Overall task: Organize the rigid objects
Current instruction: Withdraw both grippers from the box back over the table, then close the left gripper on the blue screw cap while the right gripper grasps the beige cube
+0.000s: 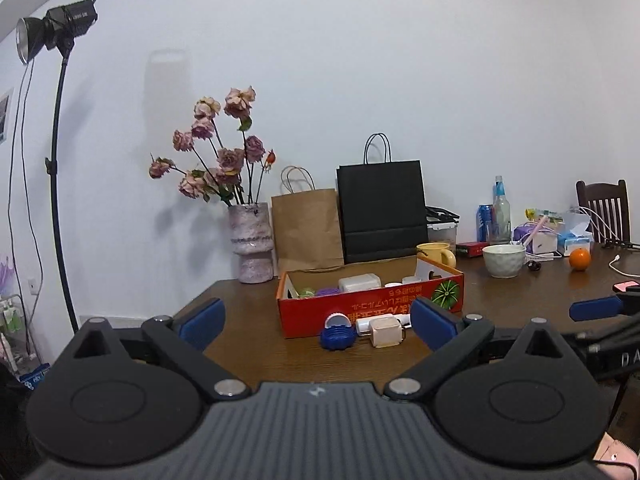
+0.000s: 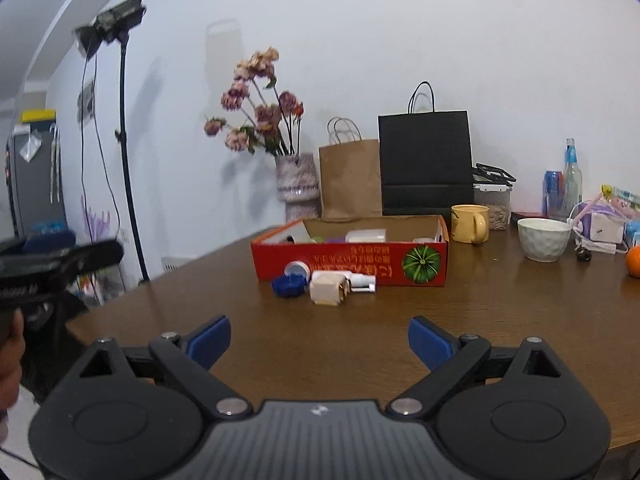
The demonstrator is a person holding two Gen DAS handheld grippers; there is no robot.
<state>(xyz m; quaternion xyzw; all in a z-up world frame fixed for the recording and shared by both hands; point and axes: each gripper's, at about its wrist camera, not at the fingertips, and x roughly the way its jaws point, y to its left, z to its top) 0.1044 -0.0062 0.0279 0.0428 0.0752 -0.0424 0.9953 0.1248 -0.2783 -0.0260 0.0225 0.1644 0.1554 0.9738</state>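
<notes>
Brown wooden tabletop (image 2: 500,312) fills the scene, wall behind it. The red cardboard box (image 2: 352,264) sits mid-table, open top, a pumpkin picture on its front wall plus upside-down printing too small to read; it already has a white block and purple and green bits inside. Your left claw (image 1: 318,320) is spread wide with nothing between the pads, and your right claw (image 2: 320,342) is equally wide and empty. Loose task items lie on the tabletop just in front of the box's near wall, straight ahead of both claws: beige plug adapter (image 2: 329,289), blue ridged cap (image 2: 289,285) touching or nearly touching its left side, white round lid (image 2: 297,269) behind the cap against the box, and white charger (image 2: 362,281) lying with its long axis along the box wall, just right of the adapter. From the left claw's view the cluster sits between the two fingers and looks close; from the right claw there is bare wood still to cross, so I judge the left hand nearer. Next move probably means going forward and slightly down onto the adapter or cap. Nothing else carries writing I can read.
</notes>
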